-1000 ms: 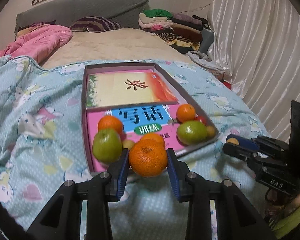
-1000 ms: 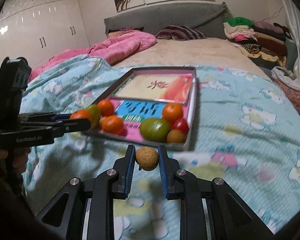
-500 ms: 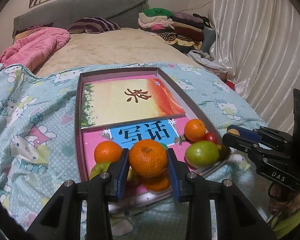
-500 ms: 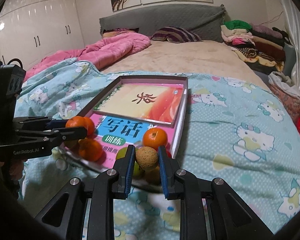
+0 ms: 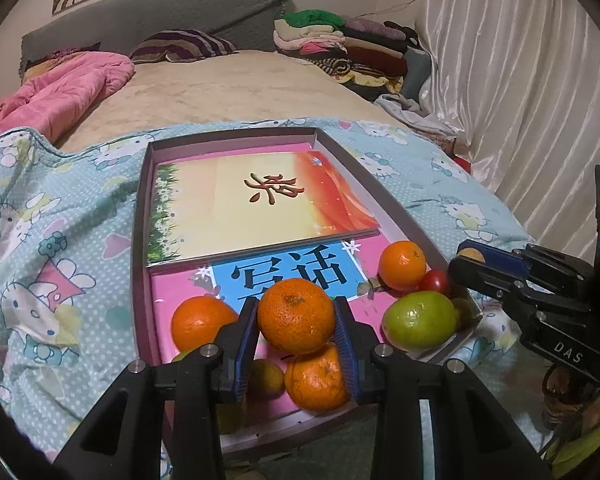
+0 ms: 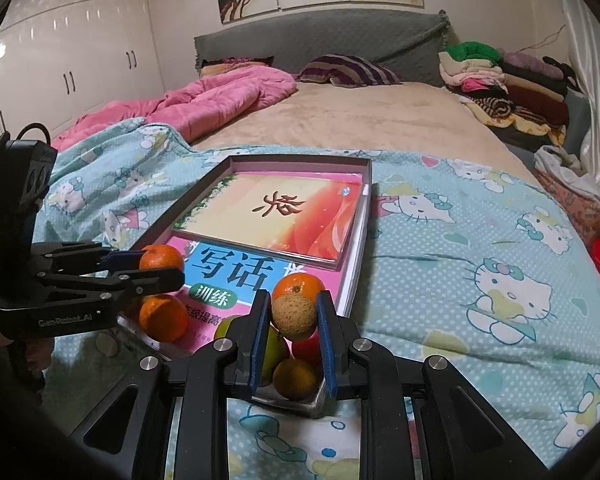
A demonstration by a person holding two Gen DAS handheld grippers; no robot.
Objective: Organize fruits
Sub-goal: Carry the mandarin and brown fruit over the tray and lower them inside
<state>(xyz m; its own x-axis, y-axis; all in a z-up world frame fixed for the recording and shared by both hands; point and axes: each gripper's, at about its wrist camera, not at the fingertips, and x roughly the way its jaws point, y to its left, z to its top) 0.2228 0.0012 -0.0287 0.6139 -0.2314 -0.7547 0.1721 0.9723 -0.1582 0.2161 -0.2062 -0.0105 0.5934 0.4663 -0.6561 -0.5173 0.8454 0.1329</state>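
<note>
Left wrist view: left gripper [image 5: 296,322] clamps a mandarin [image 5: 295,315] between its blue pads, held above the near end of the shallow box [image 5: 140,240].
Right wrist view: right gripper [image 6: 293,320] is closed on a small tan fruit [image 6: 294,317], over the box's near right corner.
Box: lies on the cartoon-print blanket [image 5: 52,240]; two books [image 5: 252,208] cover its floor.
Fruit in box, left group: two mandarins [image 5: 200,322] and a small yellowish fruit.
Fruit in box, right group: green apple [image 5: 419,320], mandarin, red tomato [image 5: 434,281].
</note>
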